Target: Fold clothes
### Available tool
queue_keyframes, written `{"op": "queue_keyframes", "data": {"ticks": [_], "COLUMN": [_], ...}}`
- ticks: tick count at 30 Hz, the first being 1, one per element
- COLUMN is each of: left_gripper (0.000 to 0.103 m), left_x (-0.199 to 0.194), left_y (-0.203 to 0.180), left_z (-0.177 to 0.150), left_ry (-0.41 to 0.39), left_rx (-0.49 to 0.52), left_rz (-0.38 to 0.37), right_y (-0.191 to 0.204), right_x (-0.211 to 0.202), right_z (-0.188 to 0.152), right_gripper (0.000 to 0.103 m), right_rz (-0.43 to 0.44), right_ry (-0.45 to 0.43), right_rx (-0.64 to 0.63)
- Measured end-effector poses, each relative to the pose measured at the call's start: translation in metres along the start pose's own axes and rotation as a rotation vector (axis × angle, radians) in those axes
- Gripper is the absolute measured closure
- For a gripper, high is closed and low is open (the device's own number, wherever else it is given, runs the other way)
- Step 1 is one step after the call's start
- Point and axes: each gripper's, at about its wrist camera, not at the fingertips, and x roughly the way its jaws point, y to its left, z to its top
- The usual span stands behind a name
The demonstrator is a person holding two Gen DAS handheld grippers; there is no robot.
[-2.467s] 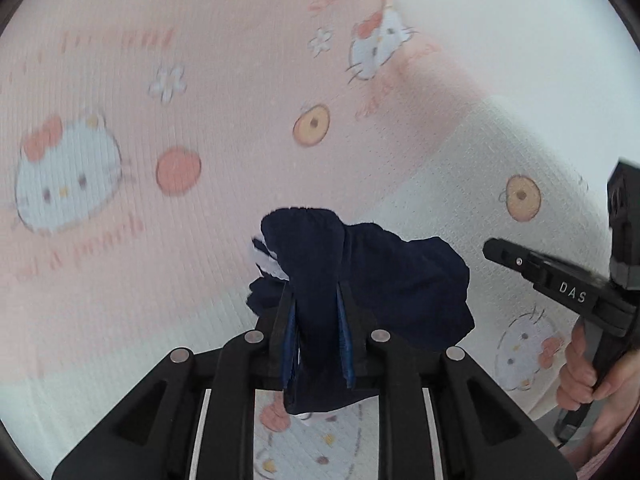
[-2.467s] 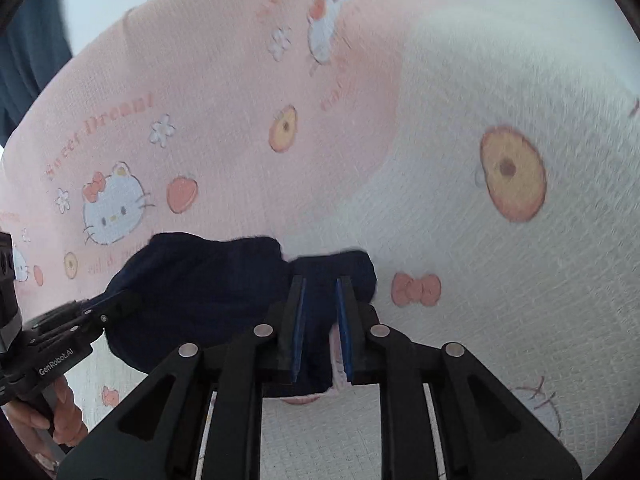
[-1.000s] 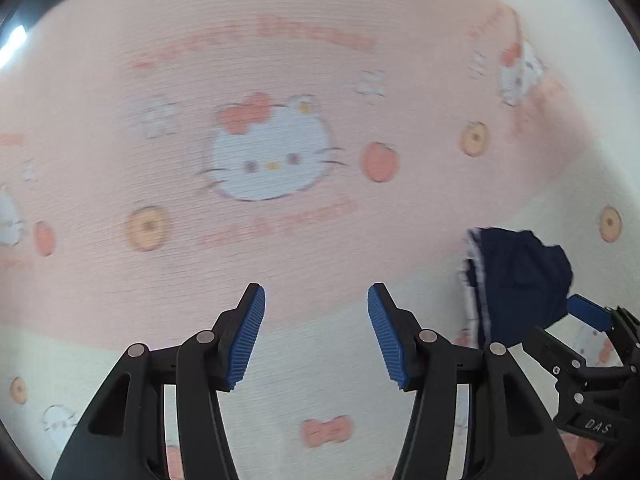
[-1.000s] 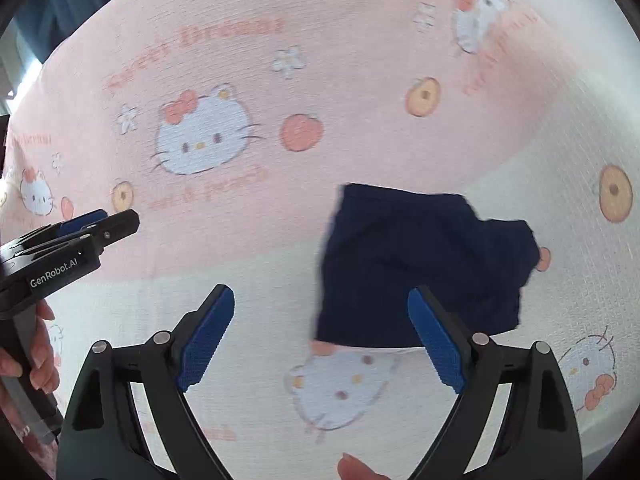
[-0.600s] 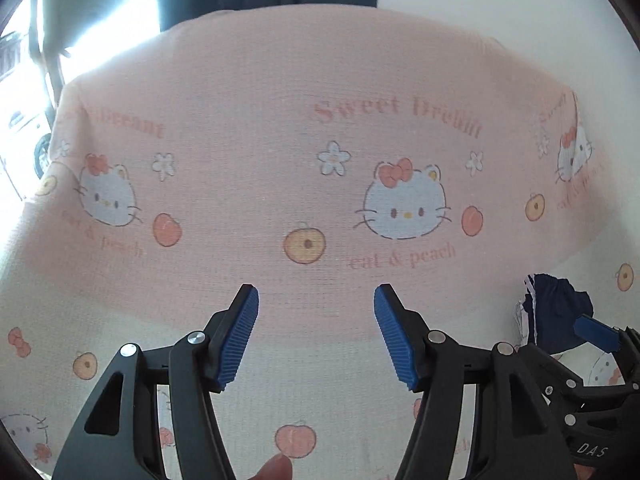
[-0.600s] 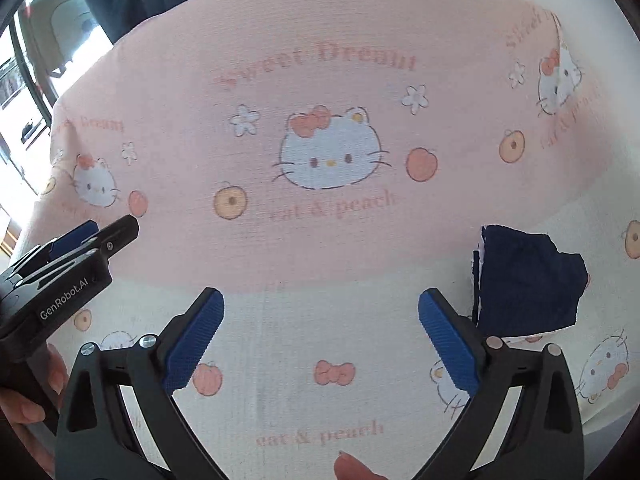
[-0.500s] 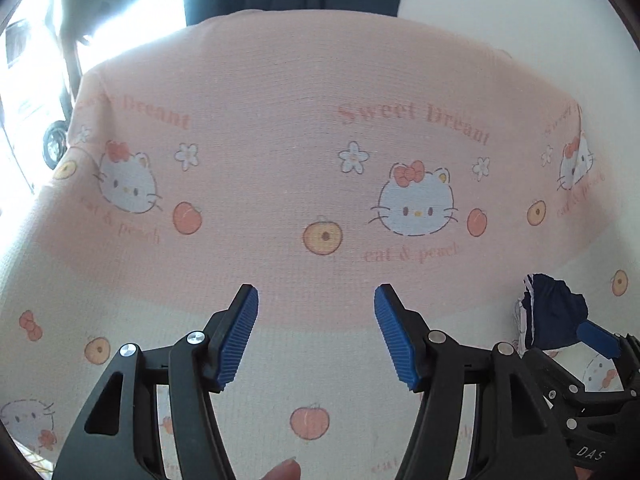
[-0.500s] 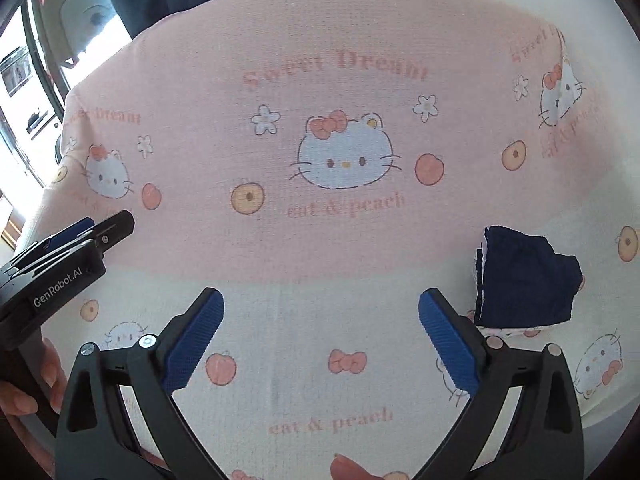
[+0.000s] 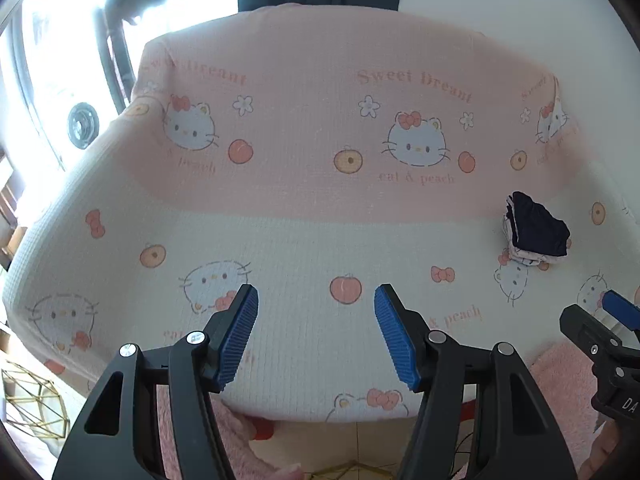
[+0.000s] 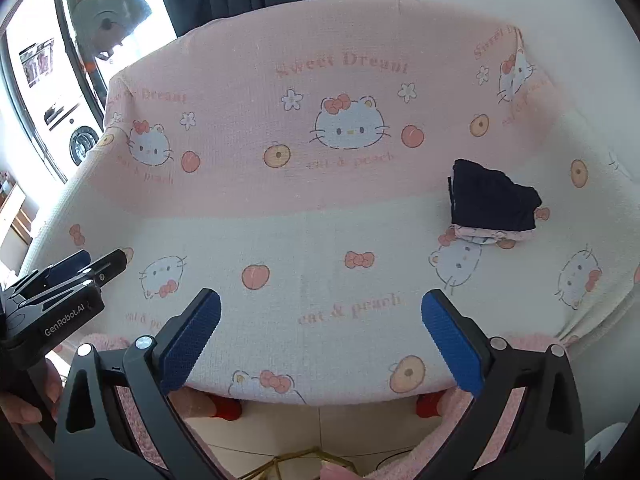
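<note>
Two and a half seconds ago both tongs were clamped on the dark blue garment (image 10: 494,200), lifted over the cartoon-print cover (image 10: 320,240). Now the garment lies folded on a small stack of pale folded clothes (image 10: 494,235) at about 2 o'clock in both wrist views, well apart from either tool. The left tongs (image 9: 316,336) and right tongs (image 10: 320,338) have let go and drawn back off the sofa, so its front edge and the floor tiles (image 10: 320,424) show at 6 o'clock. The right tongs' jaws have just been opening, with nothing between them.

Hidden and cut-off parts

Pale folded clothes (image 10: 494,235) lay mostly hidden under the dark folded garment (image 10: 490,200); their kind was unclear.
</note>
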Motion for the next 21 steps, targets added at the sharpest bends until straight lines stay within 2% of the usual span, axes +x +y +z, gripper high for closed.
{"op": "queue_keyframes", "data": {"ticks": [3,7,12,21], "left_gripper": [0.04,0.04,0.04,0.037], "left_x": [-0.019,-0.035,-0.034,-0.026], "left_y": [0.005,-0.003,-0.007,-0.004], "left_z": [-0.015,-0.03,-0.039,-0.044], "left_ry": [-0.025,-0.059,-0.045,-0.037], "left_rx": [-0.011,0.017,0.01,-0.021], "left_rz": [-0.009,0.011,-0.024,-0.041], "right_y": [-0.004,0.005,0.006,0.009], "right_x": [-0.014,-0.013,-0.01,-0.01], "right_z": [-0.017,-0.034,-0.038,-0.036], "right_gripper": [0.001,0.001,0.001,0.001], "right_rz": [-0.023,-0.098,-0.057,-0.019], "right_ry": [-0.007,-0.007,0.013,0.026], "right_rx": [0.008,-0.069,-0.051,-0.048]}}
